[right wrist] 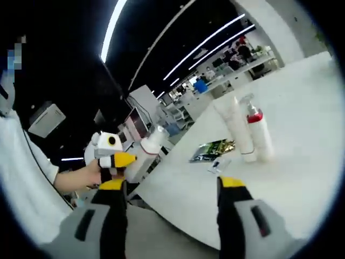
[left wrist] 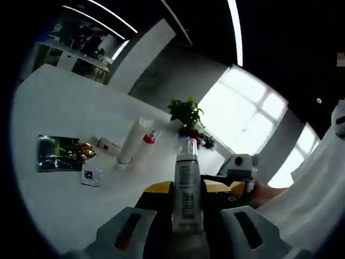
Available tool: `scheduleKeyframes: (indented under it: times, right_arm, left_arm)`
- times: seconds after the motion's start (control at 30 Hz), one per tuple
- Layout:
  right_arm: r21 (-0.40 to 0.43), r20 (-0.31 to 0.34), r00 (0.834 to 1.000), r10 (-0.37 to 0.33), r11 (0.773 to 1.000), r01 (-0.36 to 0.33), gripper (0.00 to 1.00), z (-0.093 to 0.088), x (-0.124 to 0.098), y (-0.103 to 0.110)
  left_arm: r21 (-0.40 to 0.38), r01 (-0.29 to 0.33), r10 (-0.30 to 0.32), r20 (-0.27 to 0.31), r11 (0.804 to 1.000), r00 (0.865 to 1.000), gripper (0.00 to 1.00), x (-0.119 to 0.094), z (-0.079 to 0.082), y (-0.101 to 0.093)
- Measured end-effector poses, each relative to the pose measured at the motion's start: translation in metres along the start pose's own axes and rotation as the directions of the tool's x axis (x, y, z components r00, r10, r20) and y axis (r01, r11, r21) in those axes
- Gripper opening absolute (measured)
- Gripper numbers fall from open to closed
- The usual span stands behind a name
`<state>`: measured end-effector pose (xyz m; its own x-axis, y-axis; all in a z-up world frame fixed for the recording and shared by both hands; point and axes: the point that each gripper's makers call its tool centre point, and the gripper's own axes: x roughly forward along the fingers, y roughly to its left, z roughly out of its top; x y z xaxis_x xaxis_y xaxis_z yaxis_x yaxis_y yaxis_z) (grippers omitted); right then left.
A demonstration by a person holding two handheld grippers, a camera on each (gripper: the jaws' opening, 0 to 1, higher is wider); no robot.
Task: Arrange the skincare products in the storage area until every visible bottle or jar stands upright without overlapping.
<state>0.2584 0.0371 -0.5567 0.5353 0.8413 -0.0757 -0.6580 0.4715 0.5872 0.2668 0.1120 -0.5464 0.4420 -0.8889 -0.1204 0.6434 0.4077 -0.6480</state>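
My left gripper [left wrist: 187,190] is shut on a slim white bottle [left wrist: 186,178] with a clear cap and a barcode label, held upright in the air above the table. From the right gripper view, that same bottle [right wrist: 151,144] and the left gripper [right wrist: 112,156] hang off the table's near edge. My right gripper [right wrist: 172,186] is open, nothing between its yellow-tipped fingers [right wrist: 232,183]. A tall white tube [left wrist: 132,141] [right wrist: 235,128] and a pump bottle with a red collar [left wrist: 150,139] [right wrist: 258,133] stand side by side on the white table [left wrist: 64,102] [right wrist: 302,178]. A small white tube [left wrist: 108,144] lies flat.
A green sachet [left wrist: 58,152] [right wrist: 212,149], a gold wrapper [left wrist: 85,151] and a small dark sachet [left wrist: 92,176] [right wrist: 218,164] lie near the bottles. A potted plant [left wrist: 186,111] stands at the table's far end. A person's hand [left wrist: 264,191] holds the right gripper [left wrist: 241,167].
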Motion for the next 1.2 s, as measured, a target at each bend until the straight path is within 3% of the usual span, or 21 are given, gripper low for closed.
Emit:
scheduleKeyframes:
  times: [0.2, 0.4, 0.63, 0.8, 1.0, 1.07, 1.13, 1.17, 1.2]
  right_arm:
    - [0.074, 0.108, 0.991, 0.074, 0.994, -0.082, 0.68, 0.027, 0.002, 0.018]
    - [0.149, 0.149, 0.981, 0.127, 0.977, -0.150, 0.63, 0.032, 0.008, 0.027]
    - [0.225, 0.178, 0.957, 0.229, 0.937, -0.266, 0.41, 0.038, 0.018, 0.047]
    - [0.231, 0.191, 0.949, 0.249, 0.929, -0.290, 0.22, 0.043, 0.019, 0.052]
    - [0.239, 0.205, 0.951, 0.231, 0.931, -0.277, 0.21, 0.046, 0.015, 0.054]
    - [0.237, 0.204, 0.958, 0.201, 0.940, -0.247, 0.21, 0.047, 0.015, 0.052]
    - [0.202, 0.196, 0.972, 0.130, 0.964, -0.170, 0.20, 0.047, 0.016, 0.043]
    - [0.157, 0.186, 0.978, 0.095, 0.980, -0.125, 0.20, 0.047, 0.017, 0.038]
    - [0.128, 0.163, 0.984, 0.075, 0.987, -0.097, 0.20, 0.045, 0.017, 0.038]
  left_arm:
    - [-0.019, 0.074, -0.073, 0.024, 0.997, 0.997, 0.17, 0.001, -0.001, -0.018]
    - [-0.034, 0.158, -0.157, 0.035, 0.987, 0.987, 0.17, 0.006, 0.000, -0.039]
    - [-0.062, 0.249, -0.247, 0.039, 0.967, 0.968, 0.17, 0.017, -0.001, -0.061]
    - [-0.061, 0.263, -0.263, 0.017, 0.963, 0.965, 0.17, 0.020, -0.005, -0.065]
    - [-0.045, 0.271, -0.271, 0.012, 0.962, 0.963, 0.17, 0.021, -0.004, -0.068]
    - [-0.005, 0.253, -0.253, 0.004, 0.968, 0.968, 0.18, 0.022, -0.003, -0.068]
    - [0.150, 0.125, -0.126, -0.007, 0.981, 0.992, 0.20, 0.024, 0.003, -0.056]
    - [0.292, 0.054, -0.050, -0.020, 0.955, 0.999, 0.21, 0.024, 0.006, -0.054]
    - [0.364, 0.033, -0.023, -0.033, 0.931, 0.999, 0.20, 0.024, 0.006, -0.056]
